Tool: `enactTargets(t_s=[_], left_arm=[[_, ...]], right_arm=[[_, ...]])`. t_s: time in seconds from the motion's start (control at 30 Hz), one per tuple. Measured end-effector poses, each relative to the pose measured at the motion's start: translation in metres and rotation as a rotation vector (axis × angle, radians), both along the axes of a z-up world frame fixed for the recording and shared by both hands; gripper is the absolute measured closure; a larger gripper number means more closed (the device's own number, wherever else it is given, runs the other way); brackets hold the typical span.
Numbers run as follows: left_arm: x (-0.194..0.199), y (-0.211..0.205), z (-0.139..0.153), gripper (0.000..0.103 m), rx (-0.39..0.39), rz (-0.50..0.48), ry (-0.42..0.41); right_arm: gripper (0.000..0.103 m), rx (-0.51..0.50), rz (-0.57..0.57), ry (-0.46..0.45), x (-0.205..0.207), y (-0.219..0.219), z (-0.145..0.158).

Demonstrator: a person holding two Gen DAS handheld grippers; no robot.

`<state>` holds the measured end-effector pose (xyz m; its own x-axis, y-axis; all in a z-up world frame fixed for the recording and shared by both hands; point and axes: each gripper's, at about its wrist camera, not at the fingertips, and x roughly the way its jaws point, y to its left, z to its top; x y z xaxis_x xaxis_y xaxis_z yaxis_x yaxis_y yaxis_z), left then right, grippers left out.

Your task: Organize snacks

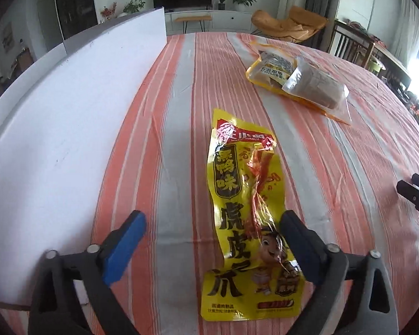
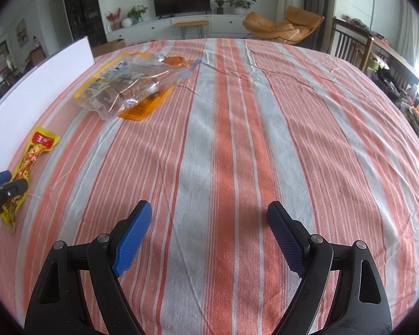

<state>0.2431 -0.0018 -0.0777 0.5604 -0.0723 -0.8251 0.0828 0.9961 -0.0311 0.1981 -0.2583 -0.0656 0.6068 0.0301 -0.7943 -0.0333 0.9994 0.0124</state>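
Observation:
A long yellow snack packet (image 1: pixel 237 195) with red and black print lies flat on the striped tablecloth (image 1: pixel 349 167). My left gripper (image 1: pixel 212 217) stands open over its near half, blue pads wide apart; the right pad overlaps the packet's right edge and the left pad is well clear. The right wrist view shows the same packet (image 2: pixel 28 162) at far left, with the left gripper (image 2: pixel 12 181) around it. My right gripper (image 2: pixel 209 207) is open above bare cloth with nothing between its fingers. Its black fingertips (image 1: pixel 402 185) show at the right edge of the left wrist view.
A clear bag of brown bars (image 1: pixel 315 83) lies on top of a yellow-orange pouch (image 1: pixel 268 69) farther back on the table. A white board (image 1: pixel 56 139) runs along the table's left side. Chairs and a TV cabinet stand beyond the far edge.

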Motion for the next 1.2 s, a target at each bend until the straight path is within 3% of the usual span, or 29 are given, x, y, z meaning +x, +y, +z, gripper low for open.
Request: enactTargets(t_s=[0.07,0.43,0.5,0.63,0.7,0.77,0.83,0.93,1.0,1.03,1.07,1.13,1.2], left_arm=[[-0.002,0.002,-0.004,0.0,0.009,-0.006,-0.018],[-0.004,0.003,-0.005,0.0,0.018,-0.018,-0.031],[-0.004,0.004,-0.004,0.0,0.018,-0.018,-0.031],[-0.004,0.004,-0.004,0.0,0.018,-0.019,-0.031],[-0.004,0.003,-0.004,0.0,0.018,-0.019,-0.031],[-0.004,0.004,-0.004,0.0,0.018,-0.019,-0.031],[-0.004,0.004,-0.004,0.0,0.017,-0.019,-0.031],[-0.004,0.003,-0.005,0.0,0.018,-0.02,-0.031],[-0.001,0.002,-0.004,0.0,0.017,-0.02,-0.031],[-0.001,0.002,-0.003,0.0,0.017,-0.02,-0.031],[-0.001,0.002,-0.003,0.0,0.017,-0.02,-0.031],[-0.001,0.002,-0.003,0.0,0.018,-0.02,-0.031],[-0.001,0.003,-0.003,0.0,0.019,-0.02,-0.031]], right_arm=[[0.016,-0.002,-0.004,0.001,0.0,0.0,0.0],[0.016,-0.019,0.014,0.018,0.007,0.009,-0.002],[0.017,0.062,0.057,0.07,0.03,0.013,0.007],[0.017,0.241,0.01,0.032,0.085,0.031,0.054],[0.017,0.311,-0.01,0.088,0.123,0.049,0.061],[0.017,0.289,-0.054,0.183,0.161,0.073,0.052],[0.017,0.229,-0.097,0.222,0.186,0.094,0.041],[0.016,0.077,-0.147,0.294,0.206,0.117,0.016],[0.02,0.094,-0.174,0.277,0.201,0.114,0.009],[0.034,0.127,-0.192,0.247,0.193,0.107,0.01],[0.042,0.152,-0.186,0.23,0.188,0.101,0.011],[0.049,0.14,-0.134,0.22,0.176,0.093,0.015],[0.05,0.142,-0.058,0.218,0.16,0.083,0.023]])
